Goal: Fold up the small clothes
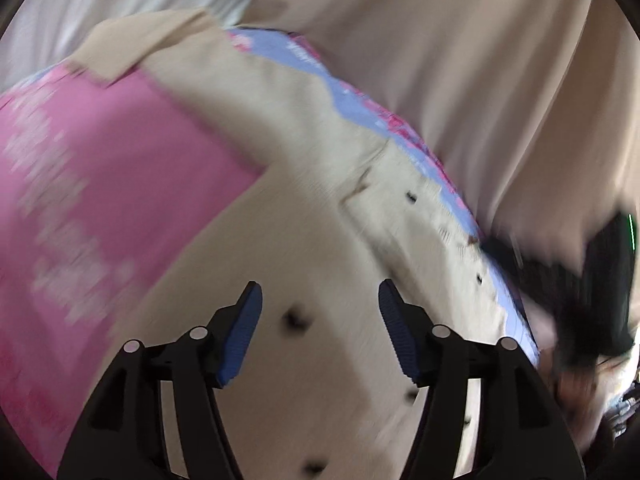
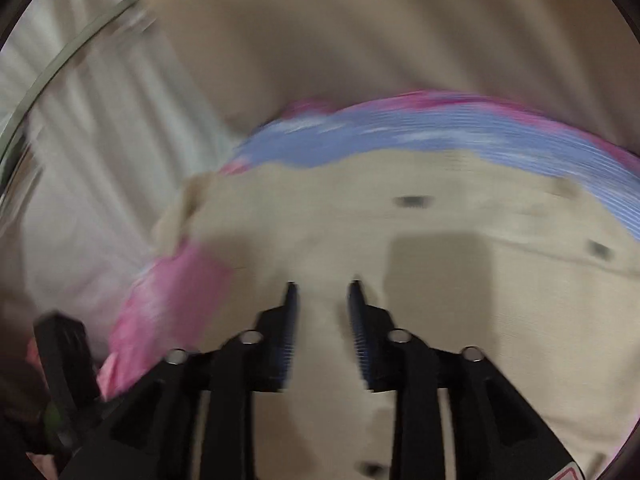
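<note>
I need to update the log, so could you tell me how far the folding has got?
The cream buttoned garment lies spread on the pink and blue mat, one sleeve turned inward. Both tongs, left and right, are open and empty. The remaining folds are not yet done.

— What sort of place is this?

— A home, most likely a bedroom or another soft-furnished room. The work surface is a pink and blue printed mat [image 1: 100,184], which fills the left wrist view from nine o'clock round to three.

— Anything besides the mat?

— Draped beige fabric [image 1: 460,60] falls in long folds from twelve to two o'clock, like a curtain or bedsheet. At eleven o'clock hangs paler white cloth [image 1: 120,0].

— And the clothing?

— A cream buttoned garment [image 1: 320,208] lies spread on the mat, a household laundry chore. Blur hides finer detail.
</note>
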